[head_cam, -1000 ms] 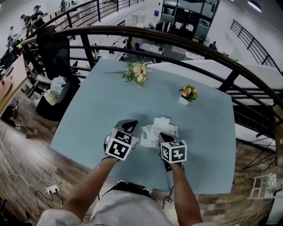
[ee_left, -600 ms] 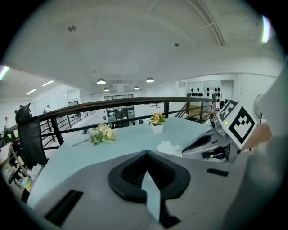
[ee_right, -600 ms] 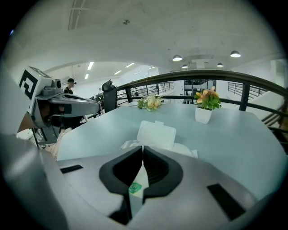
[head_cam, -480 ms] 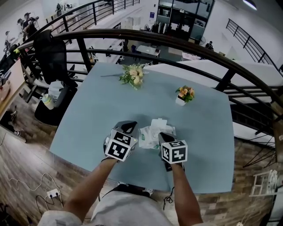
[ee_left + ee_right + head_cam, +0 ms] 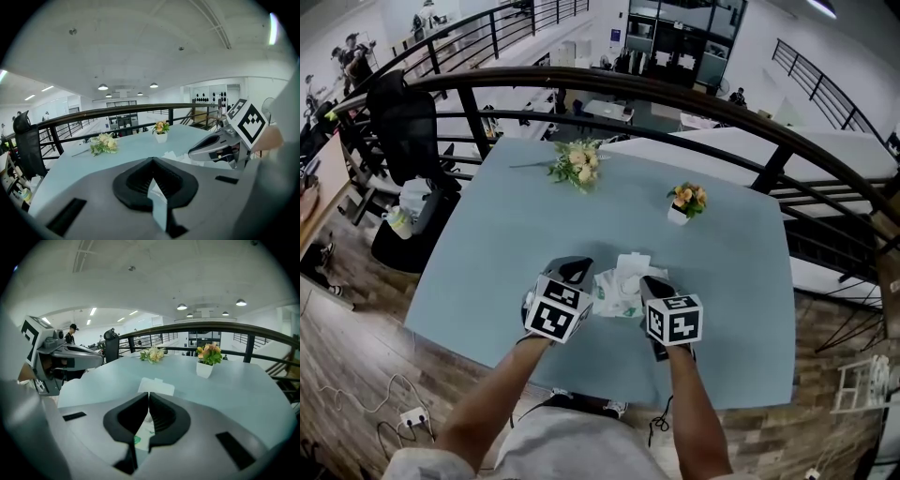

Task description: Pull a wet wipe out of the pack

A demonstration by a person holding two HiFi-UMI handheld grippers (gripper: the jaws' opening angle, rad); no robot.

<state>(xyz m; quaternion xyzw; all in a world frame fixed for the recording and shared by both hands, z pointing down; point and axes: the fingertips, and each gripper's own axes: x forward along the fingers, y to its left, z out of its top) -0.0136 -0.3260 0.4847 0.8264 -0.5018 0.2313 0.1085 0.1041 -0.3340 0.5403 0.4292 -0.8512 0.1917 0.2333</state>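
Raised the right gripper [image 5: 651,281] a touch since a second ago, jaws pinched shut on a white wet wipe [image 5: 146,418] above the pack [image 5: 617,289], near the table's [image 5: 506,234] front edge. Kept the left gripper [image 5: 574,270] just beside the pack's left side, jaws closed at the tips. Left loads of bare table toward the far edge, up to the bouquet [image 5: 574,164] and the flower pot [image 5: 682,202].

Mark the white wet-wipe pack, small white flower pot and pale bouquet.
White wet-wipe pack [image 5: 609,292]: head view, left part.
Small white flower pot [image 5: 677,215]: head view, side.
Pale bouquet [image 5: 577,164]: head view, blossoms.
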